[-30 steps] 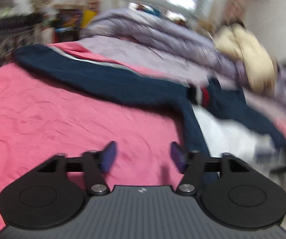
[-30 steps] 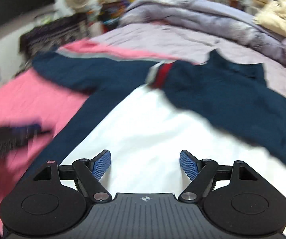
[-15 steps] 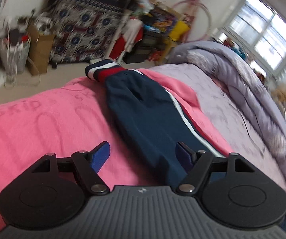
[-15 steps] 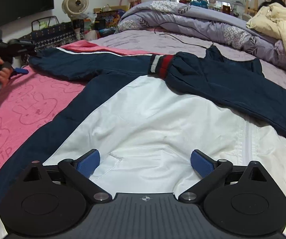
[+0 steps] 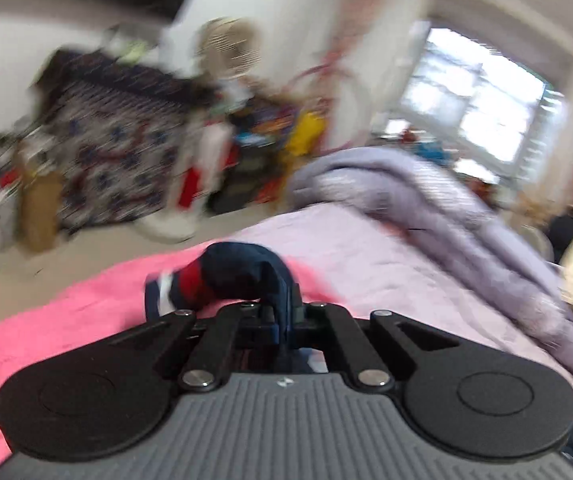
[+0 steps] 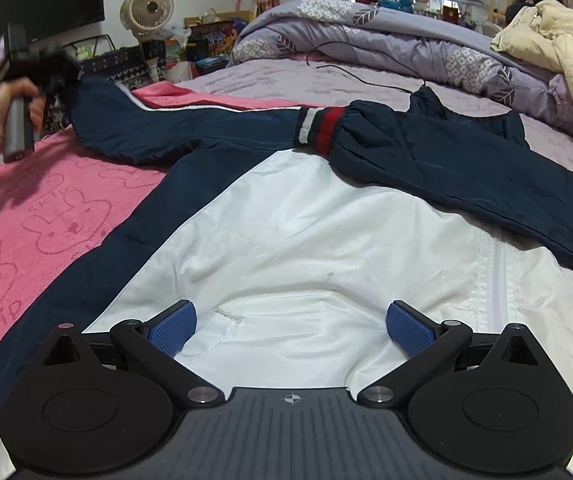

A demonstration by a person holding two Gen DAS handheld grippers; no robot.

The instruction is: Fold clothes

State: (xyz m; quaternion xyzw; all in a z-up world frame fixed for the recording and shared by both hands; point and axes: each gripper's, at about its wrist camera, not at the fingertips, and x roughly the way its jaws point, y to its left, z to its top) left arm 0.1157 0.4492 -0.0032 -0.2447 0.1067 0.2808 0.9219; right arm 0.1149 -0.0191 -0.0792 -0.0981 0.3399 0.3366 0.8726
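A navy and white jacket (image 6: 306,240) lies spread on the bed, its white front toward me. Its right sleeve (image 6: 446,164) is folded across the chest, striped cuff (image 6: 320,128) near the middle. Its left sleeve (image 6: 190,124) stretches out to the far left. My left gripper (image 5: 284,312) is shut on that sleeve's end (image 5: 242,276), with the red and white cuff hanging to the left; it also shows in the right wrist view (image 6: 54,72), lifted off the bed. My right gripper (image 6: 290,330) is open and empty, low over the white front.
A pink towel (image 6: 34,216) covers the bed's left side under the jacket. A rolled lilac quilt (image 6: 386,36) and a cream coat (image 6: 554,44) lie at the back. A black cable (image 6: 366,76) runs across the lilac sheet. A fan (image 6: 146,10) and clutter stand beyond the bed.
My left gripper has closed on the end of the left sleeve and lifted it off the pink towel. My right gripper has stayed open over the white front, opening slightly wider.
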